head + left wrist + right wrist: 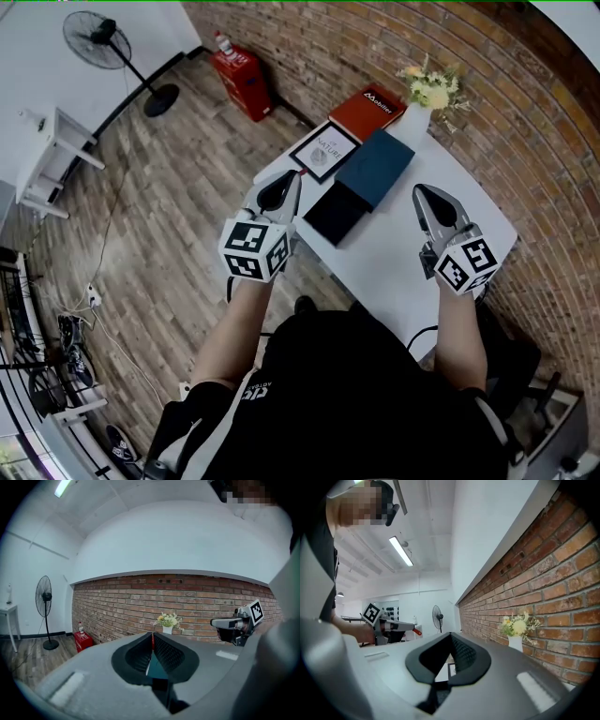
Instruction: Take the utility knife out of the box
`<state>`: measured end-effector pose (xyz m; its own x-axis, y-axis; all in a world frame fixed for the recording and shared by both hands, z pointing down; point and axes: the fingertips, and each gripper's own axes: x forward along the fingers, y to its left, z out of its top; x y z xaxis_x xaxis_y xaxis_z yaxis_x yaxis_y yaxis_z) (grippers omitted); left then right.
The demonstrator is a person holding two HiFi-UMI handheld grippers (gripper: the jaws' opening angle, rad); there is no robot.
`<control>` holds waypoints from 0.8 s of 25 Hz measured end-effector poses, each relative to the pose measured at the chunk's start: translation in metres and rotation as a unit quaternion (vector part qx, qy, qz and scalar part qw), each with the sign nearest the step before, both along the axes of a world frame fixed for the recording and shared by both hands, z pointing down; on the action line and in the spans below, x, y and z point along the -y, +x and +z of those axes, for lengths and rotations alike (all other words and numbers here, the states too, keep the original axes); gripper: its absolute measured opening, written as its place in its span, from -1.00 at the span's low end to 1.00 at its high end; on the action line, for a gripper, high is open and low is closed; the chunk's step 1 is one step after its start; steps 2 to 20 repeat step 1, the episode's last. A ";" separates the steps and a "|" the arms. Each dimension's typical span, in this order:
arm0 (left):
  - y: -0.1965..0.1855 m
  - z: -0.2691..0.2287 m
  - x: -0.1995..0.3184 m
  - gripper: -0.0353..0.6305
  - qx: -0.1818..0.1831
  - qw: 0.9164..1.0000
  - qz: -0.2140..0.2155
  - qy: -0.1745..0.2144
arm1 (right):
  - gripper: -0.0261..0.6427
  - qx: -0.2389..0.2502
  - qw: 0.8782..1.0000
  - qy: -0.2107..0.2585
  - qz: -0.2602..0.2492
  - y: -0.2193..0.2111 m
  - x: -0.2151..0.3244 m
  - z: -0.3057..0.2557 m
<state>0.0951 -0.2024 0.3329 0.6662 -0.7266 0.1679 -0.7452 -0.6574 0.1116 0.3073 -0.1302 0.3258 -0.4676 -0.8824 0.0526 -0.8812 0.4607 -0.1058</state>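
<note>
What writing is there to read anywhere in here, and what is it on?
"Mobiler" (last letters unsure): white print on the red book.
"NATURE": on the framed card; its smaller lines are too small to read.
White print on the person's black shirt: too blurred to read.
Label on the red cabinet: too small to read.

Indoor room, office or small studio by the look. Bare brick wall [394, 47] along the far edge of the white surface [412, 267], wood-plank floor [178, 187] below. Pedestal fan [98, 37] against a plain white wall, small white side table [52, 155] nearby. Vase of flowers [420, 111] at the surface's far corner, framed print [323, 150] and red book [368, 111] beside it. Strip light [401, 551] overhead, cables [75, 333] trailing across the floor.
</note>
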 end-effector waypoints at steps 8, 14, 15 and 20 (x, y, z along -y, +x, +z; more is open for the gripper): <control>-0.001 0.000 -0.001 -0.84 0.001 1.000 0.000 -0.001 | -0.93 0.000 1.000 0.000 -0.001 0.000 0.000 0.000; -0.001 0.000 -0.001 -0.84 0.001 1.000 0.000 -0.001 | -0.93 0.000 1.000 0.000 -0.001 0.000 0.000 0.000; -0.001 0.000 -0.001 -0.84 0.001 1.000 0.000 -0.001 | -0.93 0.000 1.000 0.000 -0.001 0.000 0.000 0.000; -0.001 0.000 -0.001 -0.84 0.001 1.000 0.000 -0.001 | -0.93 0.000 1.000 0.000 -0.001 0.000 0.000 0.000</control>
